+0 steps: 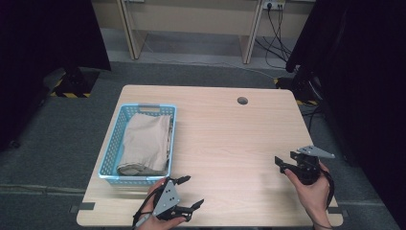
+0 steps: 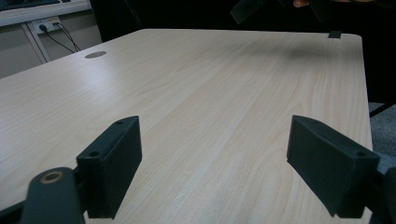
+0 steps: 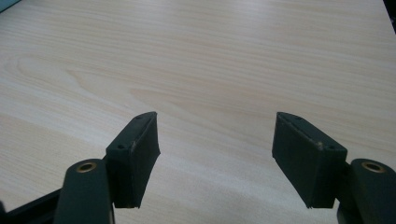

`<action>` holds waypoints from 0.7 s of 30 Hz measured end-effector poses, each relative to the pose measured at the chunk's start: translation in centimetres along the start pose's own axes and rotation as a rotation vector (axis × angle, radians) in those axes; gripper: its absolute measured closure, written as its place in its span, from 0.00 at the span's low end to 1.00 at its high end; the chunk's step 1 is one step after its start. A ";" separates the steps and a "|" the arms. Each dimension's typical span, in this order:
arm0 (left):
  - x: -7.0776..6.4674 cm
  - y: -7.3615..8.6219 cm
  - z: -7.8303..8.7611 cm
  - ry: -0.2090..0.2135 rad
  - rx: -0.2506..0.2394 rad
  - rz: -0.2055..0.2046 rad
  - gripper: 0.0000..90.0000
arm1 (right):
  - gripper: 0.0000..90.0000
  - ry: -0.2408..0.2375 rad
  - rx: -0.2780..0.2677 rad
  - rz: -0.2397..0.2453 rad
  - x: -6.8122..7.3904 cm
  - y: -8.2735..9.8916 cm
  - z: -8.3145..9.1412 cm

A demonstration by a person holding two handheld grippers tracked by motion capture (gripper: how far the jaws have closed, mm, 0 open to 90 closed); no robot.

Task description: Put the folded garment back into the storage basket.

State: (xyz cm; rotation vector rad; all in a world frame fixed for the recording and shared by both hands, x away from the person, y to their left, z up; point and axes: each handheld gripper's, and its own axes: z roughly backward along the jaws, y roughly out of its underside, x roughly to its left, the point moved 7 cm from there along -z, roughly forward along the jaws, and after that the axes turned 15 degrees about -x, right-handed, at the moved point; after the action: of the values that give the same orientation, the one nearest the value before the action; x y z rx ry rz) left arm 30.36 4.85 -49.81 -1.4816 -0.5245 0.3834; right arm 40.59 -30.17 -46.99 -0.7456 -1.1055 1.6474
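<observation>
A blue plastic basket (image 1: 111,143) stands on the left side of the light wooden table (image 1: 230,134), and a folded beige cloth (image 1: 143,141) lies inside it. My left gripper (image 1: 193,190) is held near the front edge, just right of the basket's near corner, its jaws open and empty. In its own view the left gripper (image 2: 215,158) points across bare tabletop (image 2: 210,84). My right gripper (image 1: 285,158) hovers at the right side of the table, open and holding nothing. The right gripper (image 3: 215,154) looks down on bare wood (image 3: 210,56).
A round cable hole (image 1: 242,100) sits near the far edge, also seen as the cable hole (image 2: 95,54). Black curtains flank both sides. Desk legs and wall sockets with cables (image 1: 275,19) stand behind the table. Tape strips (image 1: 86,207) mark the front corners.
</observation>
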 end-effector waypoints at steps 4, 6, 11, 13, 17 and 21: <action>0.0 0.0 0.0 0.000 0.001 -0.001 0.19 | 0.36 0.005 -0.002 -0.004 -0.2 0.3 0.3; 0.0 0.0 0.0 0.000 0.000 0.001 0.19 | 0.36 0.008 -0.004 -0.002 -0.3 0.4 0.5; 0.0 0.0 0.0 0.001 0.000 0.002 0.19 | 0.36 0.011 -0.003 -0.001 -0.5 0.7 0.9; 0.0 0.0 0.0 0.001 0.000 0.002 0.19 | 0.36 0.014 -0.010 -0.006 -0.6 0.8 1.0; 0.0 0.0 0.0 0.001 0.001 0.001 0.19 | 0.36 0.019 -0.011 -0.015 -0.9 1.2 1.3; 0.0 0.0 0.0 0.001 0.003 0.000 0.19 | 0.36 0.021 -0.007 -0.025 -1.1 1.7 1.6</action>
State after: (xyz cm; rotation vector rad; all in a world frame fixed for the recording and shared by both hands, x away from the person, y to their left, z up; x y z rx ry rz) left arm 30.37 4.83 -49.83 -1.4789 -0.5225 0.3836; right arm 38.91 -31.88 -47.99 -0.7487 -1.1025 1.6118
